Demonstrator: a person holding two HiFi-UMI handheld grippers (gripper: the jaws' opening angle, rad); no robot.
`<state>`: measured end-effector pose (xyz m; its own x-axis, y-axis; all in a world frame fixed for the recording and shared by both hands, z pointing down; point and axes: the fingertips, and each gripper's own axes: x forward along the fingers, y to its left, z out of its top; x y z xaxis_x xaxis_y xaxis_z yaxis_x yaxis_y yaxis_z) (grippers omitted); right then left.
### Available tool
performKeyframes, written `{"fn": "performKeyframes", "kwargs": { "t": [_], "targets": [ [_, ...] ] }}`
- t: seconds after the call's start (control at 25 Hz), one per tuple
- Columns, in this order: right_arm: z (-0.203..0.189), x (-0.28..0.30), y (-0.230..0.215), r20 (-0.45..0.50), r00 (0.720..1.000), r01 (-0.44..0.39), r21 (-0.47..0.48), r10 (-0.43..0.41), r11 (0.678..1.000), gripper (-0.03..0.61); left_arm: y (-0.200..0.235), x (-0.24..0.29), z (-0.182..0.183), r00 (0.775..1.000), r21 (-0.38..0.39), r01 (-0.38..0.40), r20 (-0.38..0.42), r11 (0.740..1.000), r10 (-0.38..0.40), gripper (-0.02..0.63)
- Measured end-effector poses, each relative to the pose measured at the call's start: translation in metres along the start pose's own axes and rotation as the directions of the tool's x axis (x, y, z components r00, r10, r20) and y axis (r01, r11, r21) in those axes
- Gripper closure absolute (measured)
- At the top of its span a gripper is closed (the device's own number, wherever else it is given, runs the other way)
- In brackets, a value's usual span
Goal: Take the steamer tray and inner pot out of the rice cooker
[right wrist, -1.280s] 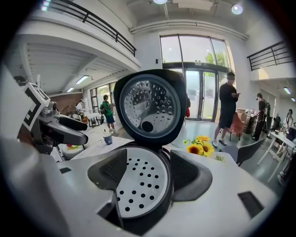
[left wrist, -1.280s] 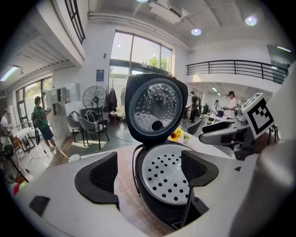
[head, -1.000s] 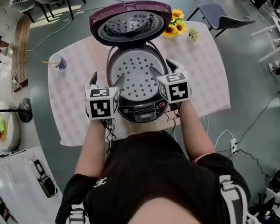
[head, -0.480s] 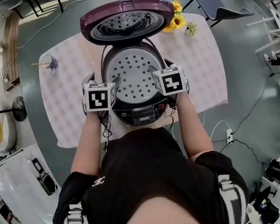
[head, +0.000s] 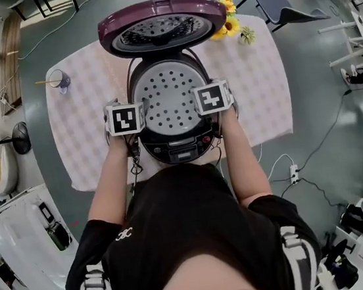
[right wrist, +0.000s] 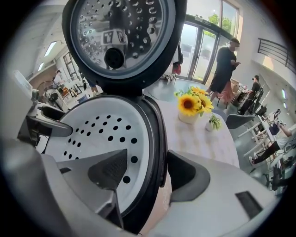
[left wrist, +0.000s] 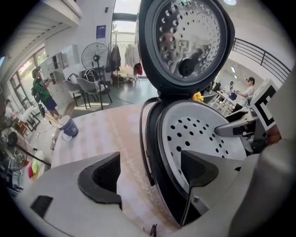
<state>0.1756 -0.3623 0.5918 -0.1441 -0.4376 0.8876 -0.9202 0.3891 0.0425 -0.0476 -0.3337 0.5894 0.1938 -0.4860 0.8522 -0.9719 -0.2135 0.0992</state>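
Steamer tray point(head: 168, 96) sits inside the open rice cooker point(head: 179, 149), nothing removed yet; left gripper point(left wrist: 148, 173) and right gripper point(right wrist: 148, 173) straddle its rim, jaws wide apart, gripping nothing.

Rice cooker lid point(head: 160, 11): deep purple outside, silver perforated plate inside. Steamer tray point(head: 170, 96): pale grey, dotted with dark round holes. Bench cloth point(head: 88, 140): faint pink-and-white check. Sunflowers point(head: 227, 25): yellow. Cup point(head: 60, 80): blue.
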Motion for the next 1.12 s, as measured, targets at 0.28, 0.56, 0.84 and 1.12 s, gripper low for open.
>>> {"fn": "performKeyframes", "kwargs": {
  "t": [0.28, 0.56, 0.84, 1.12],
  "targets": [
    [0.011, -0.001, -0.001, 0.057, 0.998, 0.015, -0.052, -0.012, 0.999, 0.314, -0.001, 0.008, -0.009, 1.0, -0.049, 0.007, -0.012, 0.999, -0.008, 0.207],
    [0.008, -0.006, -0.009, 0.068, 0.996, 0.056, -0.029, -0.054, 0.998, 0.393, -0.002, 0.006, -0.009, 1.0, -0.052, 0.0, -0.005, 0.999, 0.0, 0.252],
    [0.015, -0.018, -0.007, 0.128, 0.99, 0.062, -0.037, -0.056, 0.997, 0.393, -0.004, -0.004, -0.009, 1.0, -0.056, -0.012, 0.027, 0.998, 0.014, 0.296],
    [0.027, -0.035, -0.003, 0.211, 0.976, 0.065, -0.047, -0.054, 0.997, 0.405, -0.001, -0.018, -0.003, 0.997, -0.072, -0.005, 0.083, 0.997, 0.011, 0.296]
  ]
}}
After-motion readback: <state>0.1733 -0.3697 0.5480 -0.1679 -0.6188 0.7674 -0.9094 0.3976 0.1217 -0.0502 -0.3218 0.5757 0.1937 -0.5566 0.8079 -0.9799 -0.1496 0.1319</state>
